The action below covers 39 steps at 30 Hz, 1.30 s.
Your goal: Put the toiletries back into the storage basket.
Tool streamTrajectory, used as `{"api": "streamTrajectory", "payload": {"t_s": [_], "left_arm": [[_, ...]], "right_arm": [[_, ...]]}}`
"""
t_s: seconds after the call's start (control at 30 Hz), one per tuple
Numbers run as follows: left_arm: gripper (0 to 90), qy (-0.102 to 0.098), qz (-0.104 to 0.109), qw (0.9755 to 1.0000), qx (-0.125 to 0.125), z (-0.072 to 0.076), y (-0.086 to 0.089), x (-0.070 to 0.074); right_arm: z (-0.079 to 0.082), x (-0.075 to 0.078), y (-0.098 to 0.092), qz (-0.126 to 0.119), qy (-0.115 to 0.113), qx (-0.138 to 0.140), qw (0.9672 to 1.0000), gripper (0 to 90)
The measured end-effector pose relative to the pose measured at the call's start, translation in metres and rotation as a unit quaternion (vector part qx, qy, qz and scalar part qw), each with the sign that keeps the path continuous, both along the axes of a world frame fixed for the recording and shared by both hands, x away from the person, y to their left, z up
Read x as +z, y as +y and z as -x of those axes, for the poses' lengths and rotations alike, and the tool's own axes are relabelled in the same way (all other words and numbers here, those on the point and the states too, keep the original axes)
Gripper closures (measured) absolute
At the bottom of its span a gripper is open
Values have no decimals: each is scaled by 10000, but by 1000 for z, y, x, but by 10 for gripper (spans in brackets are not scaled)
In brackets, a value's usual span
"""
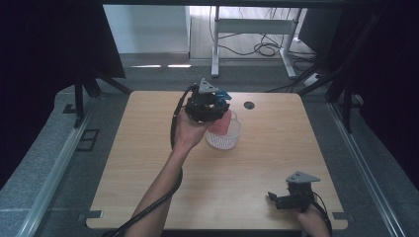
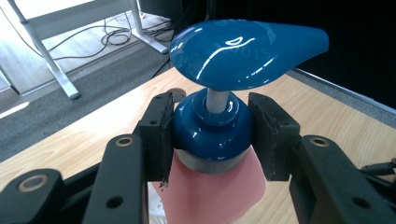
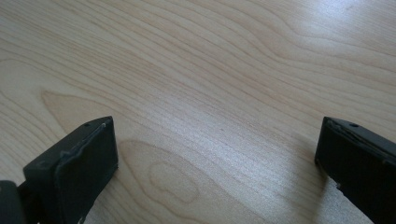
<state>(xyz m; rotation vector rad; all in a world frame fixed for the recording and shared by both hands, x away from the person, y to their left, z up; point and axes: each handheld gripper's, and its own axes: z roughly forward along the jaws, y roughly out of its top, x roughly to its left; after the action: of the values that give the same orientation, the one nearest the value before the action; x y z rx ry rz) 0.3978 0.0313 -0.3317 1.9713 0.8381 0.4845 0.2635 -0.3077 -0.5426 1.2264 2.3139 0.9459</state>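
A pink dispenser bottle [image 1: 221, 124] with a blue pump head [image 1: 224, 94] hangs tilted over a clear textured bowl [image 1: 232, 140] at the table's middle back. Its lower end is inside or just above the bowl; I cannot tell which. My left gripper [image 1: 217, 102] is shut on the bottle's blue collar [image 2: 212, 135], just under the pump head [image 2: 247, 53], with the pink body [image 2: 210, 196] below the jaws. My right gripper [image 1: 276, 198] rests low at the front right of the table, open, with bare wood [image 3: 210, 70] between its fingers [image 3: 79, 158].
The light wooden table [image 1: 148, 168] has a round cable hole [image 1: 249, 104] at the back, right of the bowl. Beyond the far edge, a white desk frame [image 1: 252, 29] and cables stand on grey floor. Dark curtains hang at both sides.
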Motion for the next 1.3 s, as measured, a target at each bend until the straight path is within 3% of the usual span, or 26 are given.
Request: {"api": "streamTrajectory", "payload": {"t_s": [0.27, 0.6, 1.3], "left_arm": [[530, -15, -31, 10000, 26, -11, -12, -5], [530, -3, -99, 9997, 225, -25, -23, -24], [530, 142, -229, 9991, 328, -34, -36, -65]], "right_arm": [[0, 0, 0, -11, 12, 2, 10000, 0], [0, 0, 0, -9, 15, 11, 10000, 0], [0, 0, 0, 5, -3, 41, 10000, 0]]}}
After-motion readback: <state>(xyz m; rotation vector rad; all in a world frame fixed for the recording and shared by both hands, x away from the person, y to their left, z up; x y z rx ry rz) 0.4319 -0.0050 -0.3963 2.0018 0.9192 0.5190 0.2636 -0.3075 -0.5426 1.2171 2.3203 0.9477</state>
